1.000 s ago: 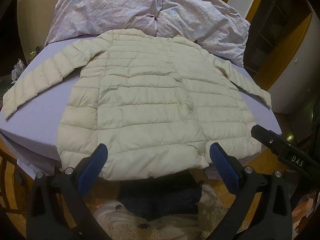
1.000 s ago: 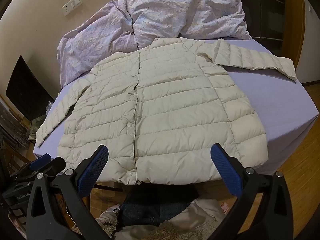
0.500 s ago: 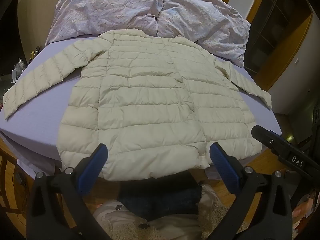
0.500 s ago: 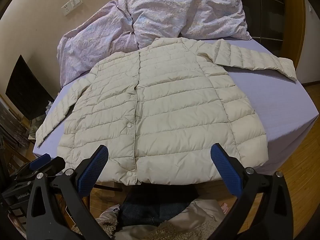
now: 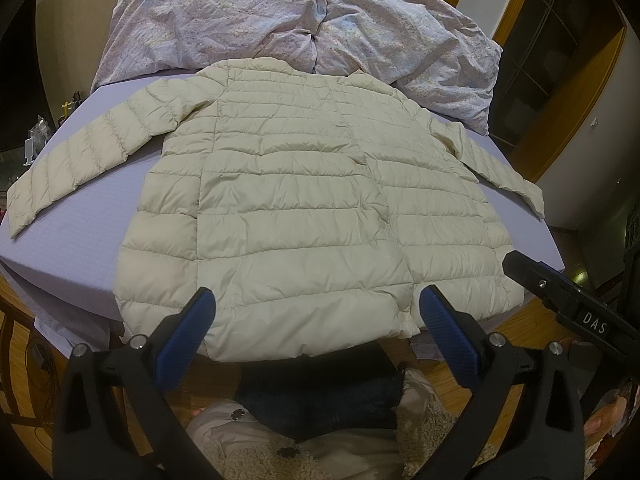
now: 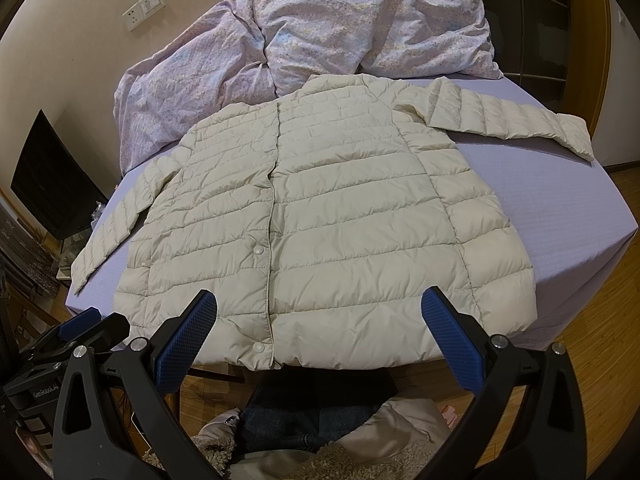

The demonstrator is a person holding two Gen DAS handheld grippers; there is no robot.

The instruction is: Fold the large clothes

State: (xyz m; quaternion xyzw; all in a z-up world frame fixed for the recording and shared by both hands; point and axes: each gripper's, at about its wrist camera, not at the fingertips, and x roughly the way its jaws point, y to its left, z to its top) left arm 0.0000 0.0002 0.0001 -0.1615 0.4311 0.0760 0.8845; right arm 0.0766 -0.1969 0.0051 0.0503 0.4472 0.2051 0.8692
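A cream quilted puffer jacket (image 5: 304, 208) lies flat and front up on a lilac bed sheet (image 5: 88, 224), snaps closed, both sleeves spread out to the sides. It also shows in the right wrist view (image 6: 320, 232). My left gripper (image 5: 316, 320) is open and empty, held just short of the jacket's hem at the near bed edge. My right gripper (image 6: 320, 320) is open and empty too, over the hem near the bottom snap (image 6: 259, 346). The right gripper's body shows at the left wrist view's right edge (image 5: 568, 300).
A crumpled floral duvet (image 5: 304, 28) is piled at the head of the bed behind the collar. A dark monitor (image 6: 52, 184) stands left of the bed. Wooden floor (image 6: 600, 336) lies to the right. The person's legs and fleece coat (image 5: 320, 440) are below the grippers.
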